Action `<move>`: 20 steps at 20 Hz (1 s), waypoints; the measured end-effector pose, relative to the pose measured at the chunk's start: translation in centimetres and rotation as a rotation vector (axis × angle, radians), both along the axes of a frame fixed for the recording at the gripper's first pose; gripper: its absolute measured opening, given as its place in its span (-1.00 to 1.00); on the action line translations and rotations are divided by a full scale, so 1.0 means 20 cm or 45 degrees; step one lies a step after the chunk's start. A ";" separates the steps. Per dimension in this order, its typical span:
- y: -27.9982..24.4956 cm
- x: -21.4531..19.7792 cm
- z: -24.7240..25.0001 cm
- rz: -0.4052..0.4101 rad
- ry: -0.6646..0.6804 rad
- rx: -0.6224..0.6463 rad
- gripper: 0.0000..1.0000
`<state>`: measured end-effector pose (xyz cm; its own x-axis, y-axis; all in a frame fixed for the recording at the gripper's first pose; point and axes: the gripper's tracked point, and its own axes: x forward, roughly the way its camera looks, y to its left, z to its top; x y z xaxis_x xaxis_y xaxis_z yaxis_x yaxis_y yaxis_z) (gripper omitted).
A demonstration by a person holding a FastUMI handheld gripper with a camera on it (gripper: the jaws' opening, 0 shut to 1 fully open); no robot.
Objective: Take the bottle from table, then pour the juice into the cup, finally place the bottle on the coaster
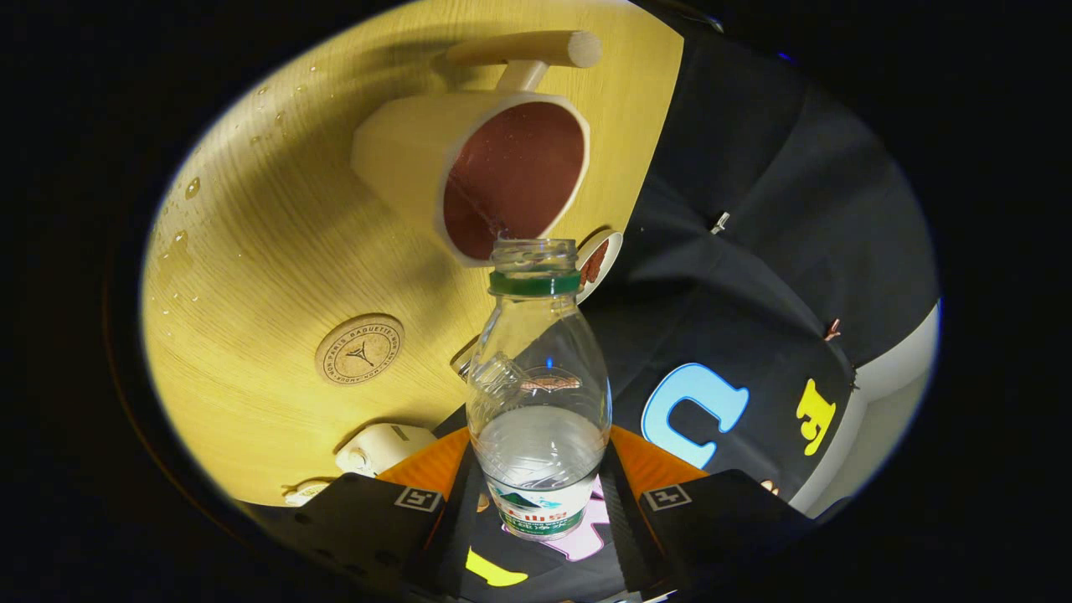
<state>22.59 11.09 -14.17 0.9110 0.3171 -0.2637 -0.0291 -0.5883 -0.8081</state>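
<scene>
Gripper view shows my jaws squeezing the bottle (538,402) on both sides, tipped so its open mouth sits right at the cup (469,163), with the coaster (359,349) waiting nearby on the surface (251,251).

Bottle (538,402) base hidden between the jaws.

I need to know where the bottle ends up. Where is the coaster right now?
In the gripper view, the round wooden coaster lies flat on the wooden table, beside the held bottle and nearer the fingers than the cup.
</scene>
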 end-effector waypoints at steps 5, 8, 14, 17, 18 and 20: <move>0.01 -0.01 0.01 0.021 0.006 -0.025 0.43; 0.01 -0.03 0.00 0.026 0.004 -0.034 0.43; 0.02 -0.02 0.01 0.023 0.014 -0.044 0.43; 0.02 -0.02 0.00 0.020 0.008 -0.043 0.43; 0.02 -0.02 0.00 0.021 0.007 -0.047 0.43; 0.02 -0.03 0.00 0.018 0.010 -0.053 0.43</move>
